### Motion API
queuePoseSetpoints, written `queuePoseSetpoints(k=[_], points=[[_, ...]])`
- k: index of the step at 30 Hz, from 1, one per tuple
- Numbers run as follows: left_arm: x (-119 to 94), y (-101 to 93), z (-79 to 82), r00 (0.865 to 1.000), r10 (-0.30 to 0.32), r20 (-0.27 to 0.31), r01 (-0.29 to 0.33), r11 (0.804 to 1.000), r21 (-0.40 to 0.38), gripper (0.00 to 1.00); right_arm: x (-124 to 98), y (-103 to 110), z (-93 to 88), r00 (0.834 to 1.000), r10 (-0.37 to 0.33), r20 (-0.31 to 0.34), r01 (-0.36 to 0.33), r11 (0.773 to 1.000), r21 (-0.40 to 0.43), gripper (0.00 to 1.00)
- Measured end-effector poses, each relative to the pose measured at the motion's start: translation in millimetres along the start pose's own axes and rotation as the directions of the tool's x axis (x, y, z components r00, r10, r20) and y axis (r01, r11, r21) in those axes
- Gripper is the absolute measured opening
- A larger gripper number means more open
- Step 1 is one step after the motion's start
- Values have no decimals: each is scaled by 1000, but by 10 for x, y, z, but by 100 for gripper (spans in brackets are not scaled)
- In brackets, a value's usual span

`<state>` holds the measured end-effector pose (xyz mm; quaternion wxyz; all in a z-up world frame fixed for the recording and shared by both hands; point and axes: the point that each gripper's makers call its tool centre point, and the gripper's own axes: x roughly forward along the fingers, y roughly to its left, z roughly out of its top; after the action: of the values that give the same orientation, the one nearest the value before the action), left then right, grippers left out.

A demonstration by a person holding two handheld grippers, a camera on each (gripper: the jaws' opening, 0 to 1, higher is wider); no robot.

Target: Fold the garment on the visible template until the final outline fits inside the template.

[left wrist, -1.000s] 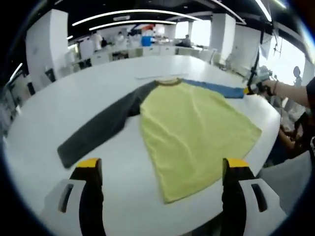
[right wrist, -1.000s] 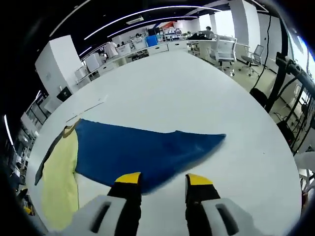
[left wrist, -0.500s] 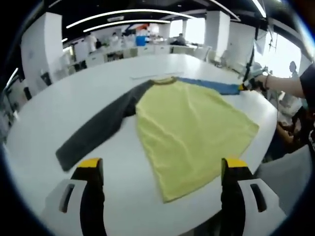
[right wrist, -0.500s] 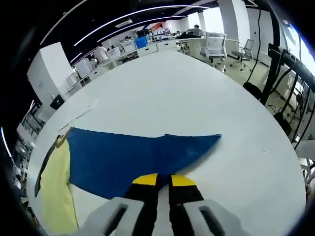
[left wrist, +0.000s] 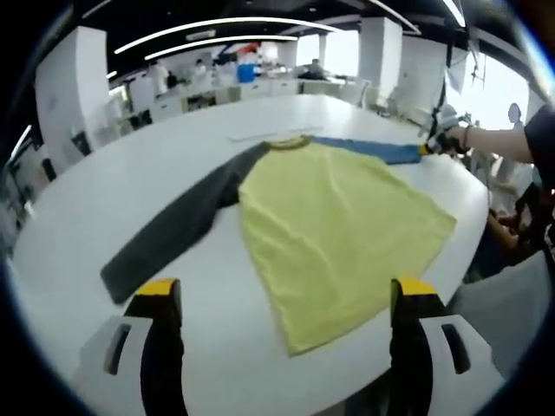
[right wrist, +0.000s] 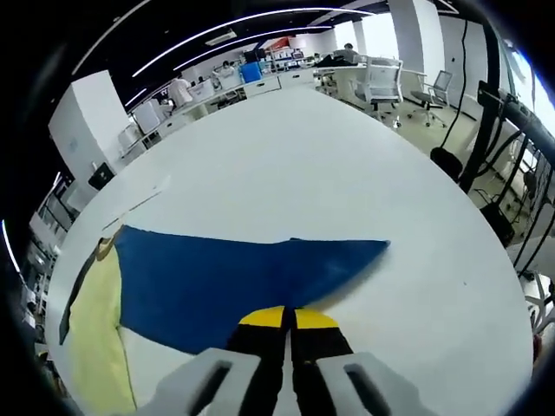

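A: Jaws first, in the left gripper view — how do they stand?

B: The left gripper is spread wide, its yellow-tipped jaws far apart with nothing between them but bare white tabletop and the hem corner of the raglan shirt.

A: Does it touch the shirt?

B: I cannot tell; the hem's lower point lies between the jaws, a little ahead of the tips. The shirt lies flat, its yellow body fanning out ahead, the collar at the far end. The dark grey sleeve runs off to the left of the view, ending just ahead of the left jaw tip.

A: And the other sleeve?

B: The blue sleeve stretches to the view's right, where the right gripper, held in a person's hand, meets its end at the tabletop's edge.

A: Now the right gripper view.

B: There the right gripper has its jaws pressed together, pinched on the near edge of the blue sleeve. The sleeve spreads flat ahead of the tips, narrowing to the right of the view. The yellow body lies at lower left, with the collar beside it. White tabletop extends beyond.
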<state>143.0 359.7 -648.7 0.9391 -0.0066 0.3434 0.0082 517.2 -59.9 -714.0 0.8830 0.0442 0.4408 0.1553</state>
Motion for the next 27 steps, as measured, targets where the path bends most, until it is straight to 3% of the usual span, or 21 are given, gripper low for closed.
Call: queuePoseSetpoints(k=[8,27], points=[[-7,17,-21,1000,6,-5,-6,1000,-4,97,27,-54,66,1000,-10,-10,10,1000,-9,0],[-36,11,21,1000,17,0,-17,1000,8,99,-108,-18,29,999,-14,-36,14,1000,-19,0]])
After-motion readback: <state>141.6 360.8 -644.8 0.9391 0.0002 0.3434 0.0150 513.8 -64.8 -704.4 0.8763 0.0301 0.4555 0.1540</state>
